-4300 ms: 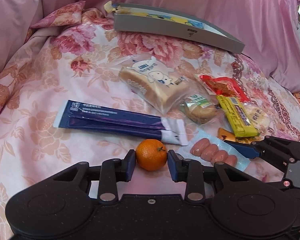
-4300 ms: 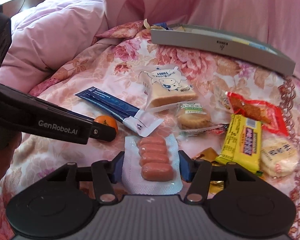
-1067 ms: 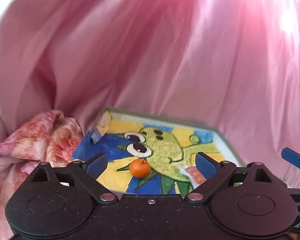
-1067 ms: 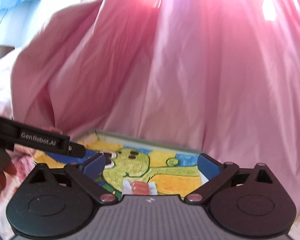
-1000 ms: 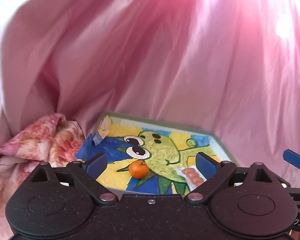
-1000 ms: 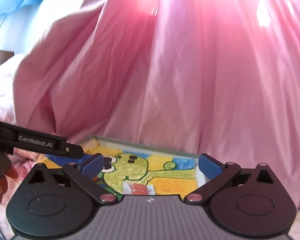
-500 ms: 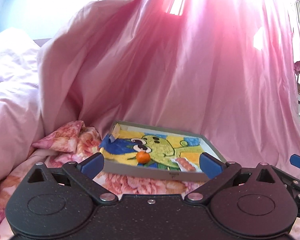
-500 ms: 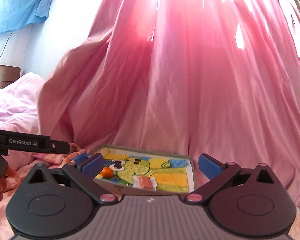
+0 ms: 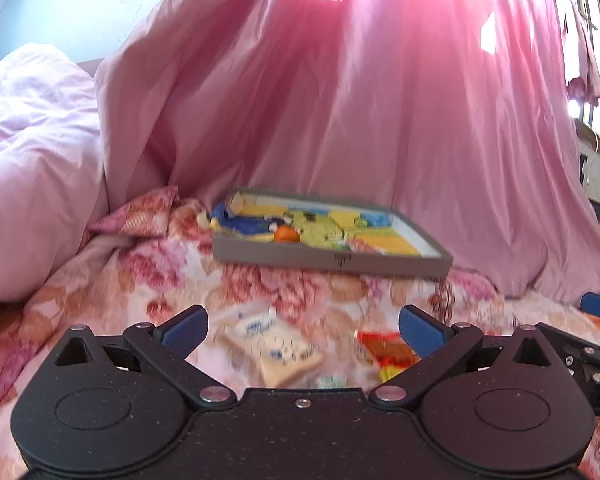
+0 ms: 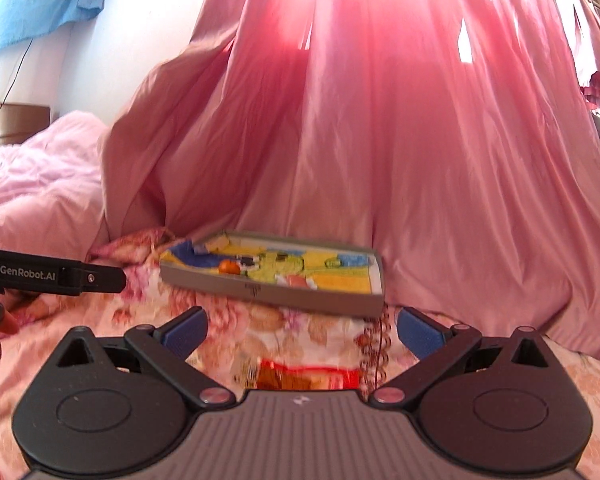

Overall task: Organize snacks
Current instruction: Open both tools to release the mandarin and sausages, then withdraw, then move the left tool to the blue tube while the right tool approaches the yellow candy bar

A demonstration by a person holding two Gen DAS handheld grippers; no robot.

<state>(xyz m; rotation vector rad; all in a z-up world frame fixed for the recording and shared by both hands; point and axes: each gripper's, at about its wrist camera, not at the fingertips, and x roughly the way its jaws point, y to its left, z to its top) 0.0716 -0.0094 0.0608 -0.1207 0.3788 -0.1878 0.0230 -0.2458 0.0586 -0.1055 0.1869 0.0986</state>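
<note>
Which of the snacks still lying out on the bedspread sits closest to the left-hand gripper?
The toast slice packet, pale with a cartoon label, lying between the open left gripper's fingers. The red packet lies further right.

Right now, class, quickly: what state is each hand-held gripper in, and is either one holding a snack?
Left hand-held gripper: open, holding nothing.
Right hand-held gripper: open, holding nothing.
</note>
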